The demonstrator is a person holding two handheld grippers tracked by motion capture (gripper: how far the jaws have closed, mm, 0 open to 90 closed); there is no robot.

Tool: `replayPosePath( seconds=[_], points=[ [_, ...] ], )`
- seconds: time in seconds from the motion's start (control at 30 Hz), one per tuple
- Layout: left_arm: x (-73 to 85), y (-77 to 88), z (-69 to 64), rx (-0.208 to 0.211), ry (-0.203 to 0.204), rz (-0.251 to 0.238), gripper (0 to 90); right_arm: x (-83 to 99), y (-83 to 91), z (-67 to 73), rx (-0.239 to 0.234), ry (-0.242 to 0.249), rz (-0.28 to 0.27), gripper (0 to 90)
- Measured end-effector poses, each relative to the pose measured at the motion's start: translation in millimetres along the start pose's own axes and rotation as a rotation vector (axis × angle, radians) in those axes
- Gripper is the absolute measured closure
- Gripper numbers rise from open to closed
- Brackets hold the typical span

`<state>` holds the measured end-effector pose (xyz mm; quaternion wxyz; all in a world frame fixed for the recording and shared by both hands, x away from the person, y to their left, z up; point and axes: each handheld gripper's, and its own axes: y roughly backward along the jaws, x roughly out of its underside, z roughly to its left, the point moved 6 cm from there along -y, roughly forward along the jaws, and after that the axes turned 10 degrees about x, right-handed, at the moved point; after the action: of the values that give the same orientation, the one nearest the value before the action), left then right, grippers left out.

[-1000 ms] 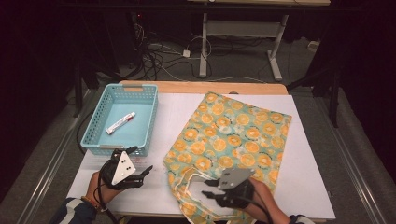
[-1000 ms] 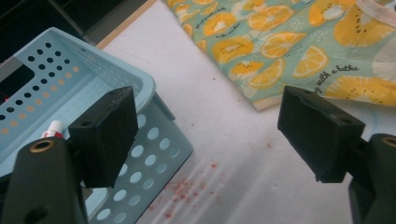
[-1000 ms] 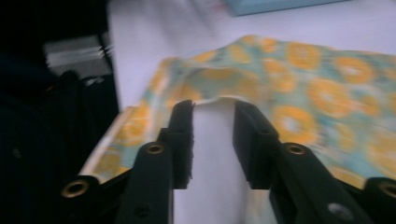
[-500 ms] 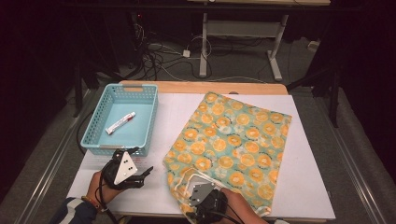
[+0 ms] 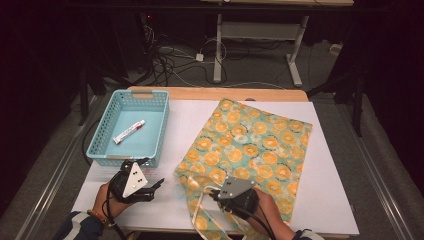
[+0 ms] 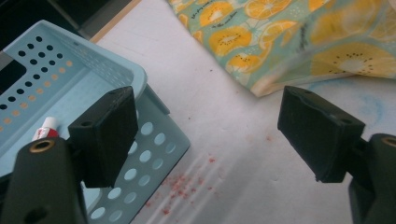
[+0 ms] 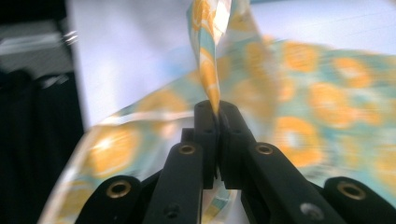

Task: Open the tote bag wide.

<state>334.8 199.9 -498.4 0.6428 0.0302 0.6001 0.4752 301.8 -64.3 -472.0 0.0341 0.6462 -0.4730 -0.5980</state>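
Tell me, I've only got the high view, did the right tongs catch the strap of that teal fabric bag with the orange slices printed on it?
Observer: Yes. In the right gripper view the right tongs have just been closing and now pinch the bag's narrow printed strap between the pads.
Operator: And the left tongs, holding anything?
Observer: No. The left tongs stand wide open over the white table cover, beside the light blue perforated plastic basket.
Operator: Anything on the cover there?
Observer: Small red specks lie scattered near the basket's corner.
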Motion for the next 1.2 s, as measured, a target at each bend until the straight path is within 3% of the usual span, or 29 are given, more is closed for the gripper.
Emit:
replayPosePath(
  seconds=[0.03, 0.1, 0.13, 0.2, 0.23, 0.33, 0.43, 0.63, 0.77, 0.8, 0.97, 1.03, 1.2],
  points=[
    [-0.3, -0.5, -0.3, 0.000, 0.004, -0.004, 19.6, -2.3, 4.3, -14.4, 0.049, -0.015, -0.013, 88.0],
    [-0.4, -0.8, -0.6, 0.001, 0.003, -0.003, 19.6, -2.5, 4.9, -20.9, 0.069, -0.017, -0.014, 88.0],
    [-0.3, -1.0, -0.8, 0.001, 0.003, -0.001, 19.6, -0.1, 2.0, -31.7, 0.108, -0.010, 0.002, 87.9],
    [-0.1, -1.3, -1.0, 0.001, 0.001, 0.002, 19.6, 2.8, -1.4, -35.6, 0.114, -0.004, 0.021, 87.7],
    [0.0, -1.4, -1.1, 0.002, 0.001, 0.002, 19.6, 10.2, -9.8, -40.4, 0.105, -0.010, 0.061, 87.7],
    [0.3, -1.6, -0.9, 0.003, 0.002, 0.003, 19.6, 18.5, -18.5, -41.8, 0.104, 0.004, 0.108, 85.8],
    [0.5, -1.5, -0.8, 0.004, -0.001, 0.007, 19.6, 30.1, -30.5, -38.1, 0.056, 0.003, 0.167, 81.9],
    [0.5, -1.2, -1.1, 0.006, -0.004, 0.009, 19.6, 37.0, -38.5, -34.9, 0.021, -0.001, 0.209, 69.5],
    [0.5, -1.6, -1.0, 0.007, 0.000, 0.006, 19.6, 35.9, -38.1, -31.9, -0.004, -0.004, 0.201, 66.2],
    [0.5, -1.6, -1.0, 0.007, 0.000, 0.006, 19.6, 36.4, -39.3, -29.8, -0.010, 0.009, 0.211, 61.8],
    [0.7, -1.4, -1.1, 0.009, -0.004, 0.011, 19.6, 39.4, -45.0, -32.9, 0.014, 0.004, 0.228, 62.0],
    [0.6, -1.9, -1.0, 0.008, -0.001, 0.009, 19.6, 40.9, -47.7, -42.5, 0.046, -0.014, 0.232, 67.5],
    [0.4, -2.5, -1.1, 0.010, -0.003, 0.011, 19.6, 41.9, -53.3, -50.6, 0.041, -0.040, 0.231, 79.8]
  ],
)
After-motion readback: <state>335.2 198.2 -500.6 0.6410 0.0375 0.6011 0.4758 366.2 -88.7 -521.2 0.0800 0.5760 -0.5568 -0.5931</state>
